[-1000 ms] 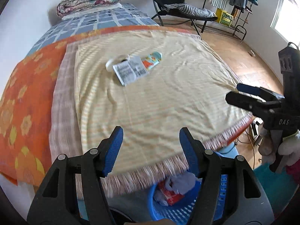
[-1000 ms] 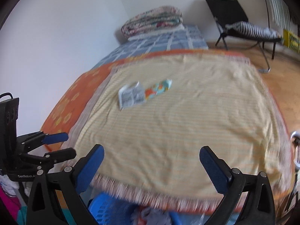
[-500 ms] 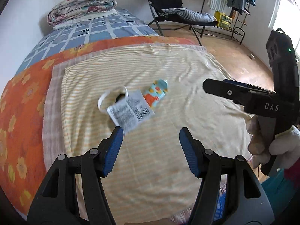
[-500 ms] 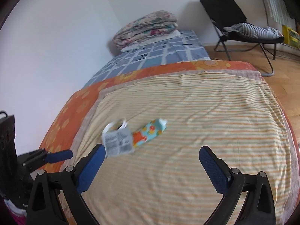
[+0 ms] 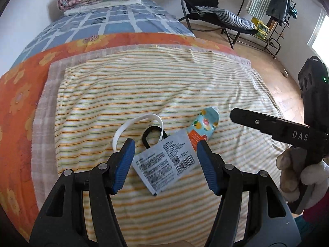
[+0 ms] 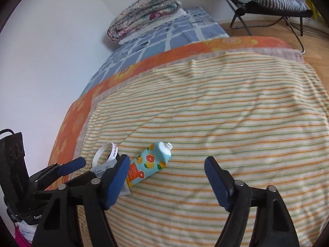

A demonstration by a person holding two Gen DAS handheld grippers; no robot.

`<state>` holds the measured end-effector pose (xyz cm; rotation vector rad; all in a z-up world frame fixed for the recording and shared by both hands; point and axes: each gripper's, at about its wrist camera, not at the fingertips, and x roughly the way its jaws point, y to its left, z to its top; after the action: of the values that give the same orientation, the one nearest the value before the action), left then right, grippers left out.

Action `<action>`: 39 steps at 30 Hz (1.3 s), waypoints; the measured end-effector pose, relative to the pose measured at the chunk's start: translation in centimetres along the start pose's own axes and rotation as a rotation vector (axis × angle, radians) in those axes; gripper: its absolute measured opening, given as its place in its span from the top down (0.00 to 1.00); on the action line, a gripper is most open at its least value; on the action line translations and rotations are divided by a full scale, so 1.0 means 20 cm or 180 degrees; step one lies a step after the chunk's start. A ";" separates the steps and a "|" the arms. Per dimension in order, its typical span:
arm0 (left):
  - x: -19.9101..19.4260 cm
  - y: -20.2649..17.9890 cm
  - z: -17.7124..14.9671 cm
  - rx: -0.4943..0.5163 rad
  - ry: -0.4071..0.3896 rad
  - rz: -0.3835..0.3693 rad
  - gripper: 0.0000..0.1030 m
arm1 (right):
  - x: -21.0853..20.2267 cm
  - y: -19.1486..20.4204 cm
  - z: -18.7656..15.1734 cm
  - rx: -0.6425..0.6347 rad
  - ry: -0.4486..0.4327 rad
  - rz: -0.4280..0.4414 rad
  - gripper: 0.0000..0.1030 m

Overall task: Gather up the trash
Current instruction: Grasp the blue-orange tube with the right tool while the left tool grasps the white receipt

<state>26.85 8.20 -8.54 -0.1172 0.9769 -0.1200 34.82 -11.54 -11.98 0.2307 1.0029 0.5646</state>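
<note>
From the left wrist view, we hold the left hand-held gripper (image 5: 165, 164) spread, its blue pads flanking the printed sachet (image 5: 166, 161) without pressing it, lined up for a pinch. The sachet lies mid-bed on the striped blanket (image 5: 144, 86), overlapping a white band (image 5: 135, 127) and a black loop (image 5: 150, 132), so we judge a clean grab awkward.

From the right wrist view, our right hand-held gripper (image 6: 166, 182) is closing with nothing between its pads; the fruit-print tube (image 6: 149, 164) lies just ahead, toward its left pad, beside the sachet.

Glossy printed sachet (image 5: 166, 160) on woven striped cloth (image 5: 164, 86)
</note>
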 end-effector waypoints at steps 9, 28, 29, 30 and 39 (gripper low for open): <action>0.09 -0.02 -0.03 0.0158 0.0151 0.0005 0.38 | 0.13 0.00 0.00 0.0051 0.0093 -0.0037 0.38; 0.02 -0.13 -0.14 0.0512 0.0209 0.0012 0.41 | 0.22 0.09 0.00 -0.0196 0.0030 -0.0216 0.60; 0.02 -0.13 -0.12 0.0495 0.0190 0.0004 0.41 | 0.22 0.09 0.01 -0.0169 0.0024 -0.0210 0.60; 0.03 -0.12 -0.11 0.0456 0.0188 -0.0038 0.41 | 0.22 0.08 0.01 -0.0125 0.0007 -0.0203 0.60; 0.11 -0.09 -0.08 0.0349 0.0262 -0.0096 0.41 | 0.22 0.09 0.01 -0.0218 -0.0033 -0.0292 0.81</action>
<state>26.62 5.97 -10.92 -0.0265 1.0486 -0.2072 36.21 -7.57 -14.27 0.1261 0.9775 0.5127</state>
